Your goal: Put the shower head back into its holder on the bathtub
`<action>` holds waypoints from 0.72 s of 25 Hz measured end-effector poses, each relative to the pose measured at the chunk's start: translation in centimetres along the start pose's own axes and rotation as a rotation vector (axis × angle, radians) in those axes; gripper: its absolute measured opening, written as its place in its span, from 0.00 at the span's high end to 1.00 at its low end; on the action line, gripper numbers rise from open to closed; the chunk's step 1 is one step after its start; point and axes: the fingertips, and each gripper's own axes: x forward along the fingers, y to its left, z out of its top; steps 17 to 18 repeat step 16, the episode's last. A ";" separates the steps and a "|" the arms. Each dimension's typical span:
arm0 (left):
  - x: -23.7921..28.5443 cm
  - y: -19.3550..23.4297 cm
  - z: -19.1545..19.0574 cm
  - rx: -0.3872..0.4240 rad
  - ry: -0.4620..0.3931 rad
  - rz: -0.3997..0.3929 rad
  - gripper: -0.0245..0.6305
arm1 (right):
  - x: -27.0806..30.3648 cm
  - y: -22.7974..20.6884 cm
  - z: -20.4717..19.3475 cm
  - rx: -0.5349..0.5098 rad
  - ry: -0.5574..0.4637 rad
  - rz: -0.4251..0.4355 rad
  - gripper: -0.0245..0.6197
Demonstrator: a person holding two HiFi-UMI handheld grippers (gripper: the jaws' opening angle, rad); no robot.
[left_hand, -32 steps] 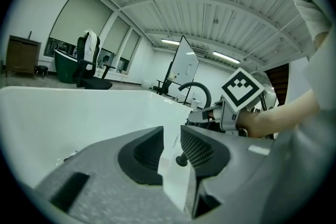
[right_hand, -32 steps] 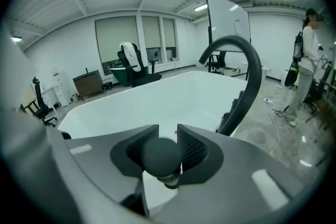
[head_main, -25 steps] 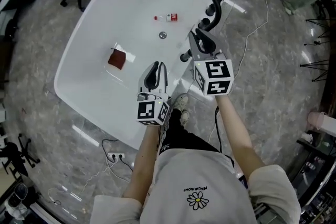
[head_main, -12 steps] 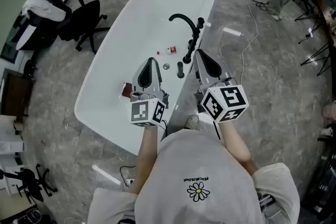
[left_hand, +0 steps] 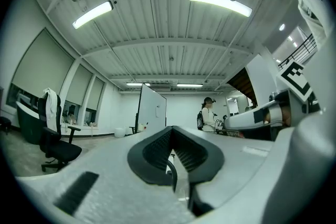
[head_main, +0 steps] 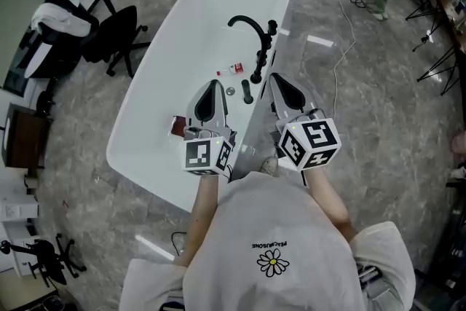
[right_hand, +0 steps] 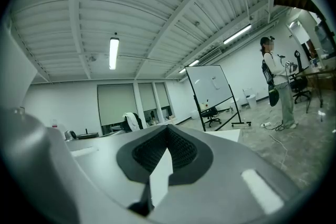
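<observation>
A white bathtub (head_main: 156, 84) lies below me on the grey floor. A black tap set with a curved spout (head_main: 247, 25) stands on its right rim. A slim black upright piece (head_main: 258, 69) stands just below the spout; whether it is the shower head in its holder I cannot tell. My left gripper (head_main: 212, 86) hangs over the tub, shut and empty, and its own view looks level across the room (left_hand: 170, 131). My right gripper (head_main: 275, 78) hovers beside the tap set, also shut with nothing held (right_hand: 168, 131).
A dark red block (head_main: 177, 126), a small red-and-white item (head_main: 235, 69) and the drain (head_main: 230, 91) are inside the tub. A black office chair (head_main: 109, 33) stands left of it. Cables (head_main: 342, 25) and stands lie at the right. A person (right_hand: 273, 81) stands far off.
Both grippers have risen and drawn back from the tub's rim towards my body. Their jaws have gone from open to shut. The head view now takes in more of the room.
</observation>
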 end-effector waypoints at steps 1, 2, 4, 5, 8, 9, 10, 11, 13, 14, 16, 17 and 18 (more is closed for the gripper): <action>0.0 -0.1 0.1 0.003 -0.003 -0.001 0.96 | -0.1 0.0 0.0 -0.001 0.001 0.002 0.96; 0.0 -0.2 0.2 0.005 -0.006 -0.001 0.96 | -0.1 0.0 0.0 -0.003 0.001 0.004 0.96; -0.2 -0.1 0.4 0.006 -0.012 0.000 0.96 | 0.0 0.3 -0.1 -0.005 0.004 0.011 0.96; -0.3 0.0 0.5 0.005 -0.013 0.003 0.96 | 0.0 0.4 -0.2 -0.005 0.006 0.015 0.96; -0.5 0.3 0.6 0.001 -0.015 0.012 0.96 | 0.2 0.8 -0.4 -0.006 0.016 0.025 0.96; -0.6 0.4 0.6 -0.003 -0.015 0.015 0.96 | 0.2 0.8 -0.5 -0.007 0.019 0.027 0.96; -0.7 0.5 0.6 -0.006 -0.014 0.017 0.96 | 0.3 0.9 -0.6 -0.007 0.023 0.029 0.96; -0.8 0.6 0.6 -0.007 -0.013 0.018 0.96 | 0.3 1.1 -0.8 -0.007 0.027 0.031 0.96; -0.9 0.8 0.6 -0.009 -0.011 0.019 0.96 | 0.3 1.3 -1.0 -0.008 0.036 0.033 0.96; -1.0 0.9 0.6 -0.009 -0.011 0.020 0.96 | 0.4 1.5 -1.1 -0.008 0.039 0.034 0.96; -1.1 1.2 0.8 -0.010 -0.011 0.020 0.96 | 0.5 1.7 -1.3 -0.009 0.046 0.036 0.96; -1.1 1.2 0.8 -0.010 -0.011 0.020 0.96 | 0.5 1.7 -1.3 -0.009 0.046 0.036 0.96; -1.1 1.2 0.8 -0.010 -0.011 0.020 0.96 | 0.5 1.7 -1.3 -0.009 0.046 0.036 0.96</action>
